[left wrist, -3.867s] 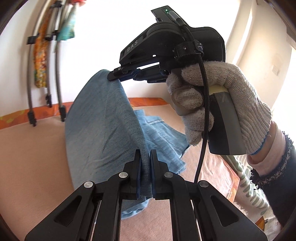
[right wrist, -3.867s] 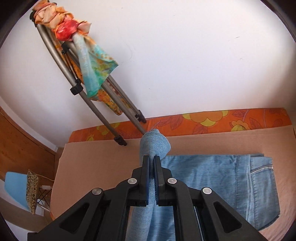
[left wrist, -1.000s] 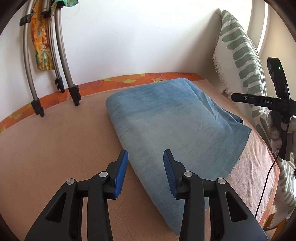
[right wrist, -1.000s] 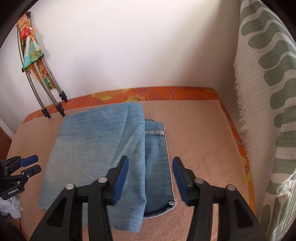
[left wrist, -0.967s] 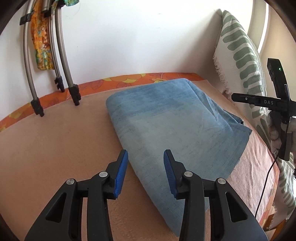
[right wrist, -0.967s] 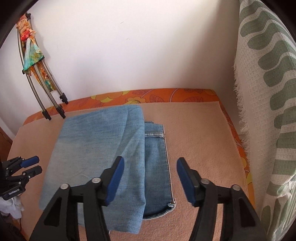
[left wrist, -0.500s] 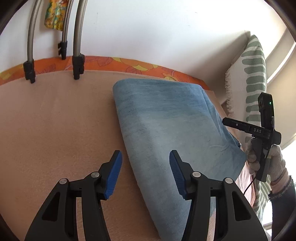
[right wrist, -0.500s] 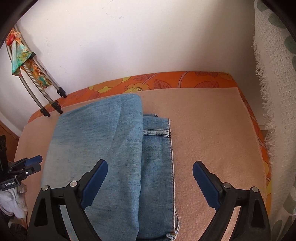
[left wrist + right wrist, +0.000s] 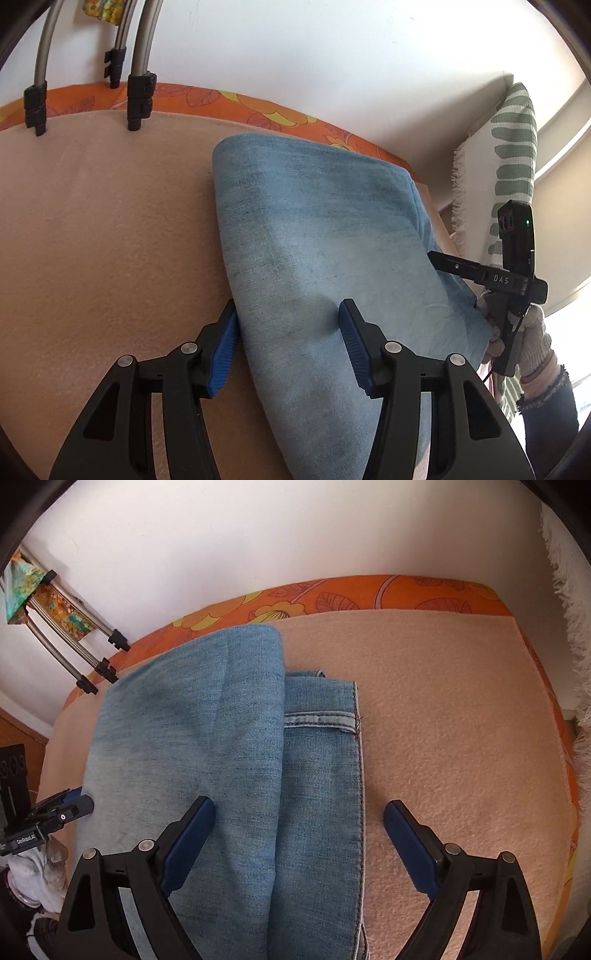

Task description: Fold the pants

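The light blue jeans [image 9: 317, 236] lie folded flat on the peach bed cover [image 9: 103, 229]. In the right wrist view the folded-over leg part [image 9: 184, 738] covers most of the waist part, whose hem edge [image 9: 325, 760] shows at the right. My left gripper [image 9: 288, 347] is open, its jaws straddling the folded left edge of the jeans, low over it. My right gripper [image 9: 299, 845] is wide open and empty, low over the waist-side edge. The right gripper also shows in the left wrist view [image 9: 476, 273], at the jeans' far side.
Metal rack legs [image 9: 138, 92] with colourful cloth stand against the wall at the back left. A green-patterned white pillow [image 9: 513, 155] stands at the right. The orange floral mattress edge [image 9: 369, 594] runs along the white wall.
The jeans were held up by both shut grippers, then laid down folded and released. Since half a second ago both open grippers have come lower and closer to the jeans' edges.
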Demonstrator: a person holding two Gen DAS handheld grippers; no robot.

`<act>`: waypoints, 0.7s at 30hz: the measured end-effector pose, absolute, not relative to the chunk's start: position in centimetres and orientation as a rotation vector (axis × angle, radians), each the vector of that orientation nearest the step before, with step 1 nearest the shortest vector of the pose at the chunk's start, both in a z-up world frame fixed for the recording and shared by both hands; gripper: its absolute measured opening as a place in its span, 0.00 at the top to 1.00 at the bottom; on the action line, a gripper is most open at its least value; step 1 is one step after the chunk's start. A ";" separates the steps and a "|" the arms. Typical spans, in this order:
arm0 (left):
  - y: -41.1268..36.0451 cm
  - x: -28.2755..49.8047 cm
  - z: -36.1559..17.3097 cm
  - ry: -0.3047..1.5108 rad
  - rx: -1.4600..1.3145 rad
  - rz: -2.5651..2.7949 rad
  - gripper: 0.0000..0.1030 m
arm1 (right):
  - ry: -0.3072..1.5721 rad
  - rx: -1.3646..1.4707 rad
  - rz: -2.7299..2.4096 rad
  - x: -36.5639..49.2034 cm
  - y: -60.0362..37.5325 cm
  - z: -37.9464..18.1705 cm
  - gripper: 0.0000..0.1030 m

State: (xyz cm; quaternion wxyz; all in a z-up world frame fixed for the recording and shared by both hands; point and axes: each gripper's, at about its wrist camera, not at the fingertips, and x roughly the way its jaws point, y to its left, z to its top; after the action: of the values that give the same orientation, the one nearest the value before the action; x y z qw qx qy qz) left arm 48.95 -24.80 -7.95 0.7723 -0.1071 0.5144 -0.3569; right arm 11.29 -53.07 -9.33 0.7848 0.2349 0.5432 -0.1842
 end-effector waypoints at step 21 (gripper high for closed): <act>-26.1 48.2 -5.1 0.941 -0.236 -0.783 0.88 | 0.993 0.467 -0.401 10.8 -49.0 -5.0 0.86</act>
State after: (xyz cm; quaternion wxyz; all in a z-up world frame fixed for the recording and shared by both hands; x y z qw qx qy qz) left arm 48.24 -26.10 -5.09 0.8119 -0.1105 0.4405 -0.3669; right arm 10.82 -49.02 -5.05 0.8341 0.2205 0.4688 -0.1892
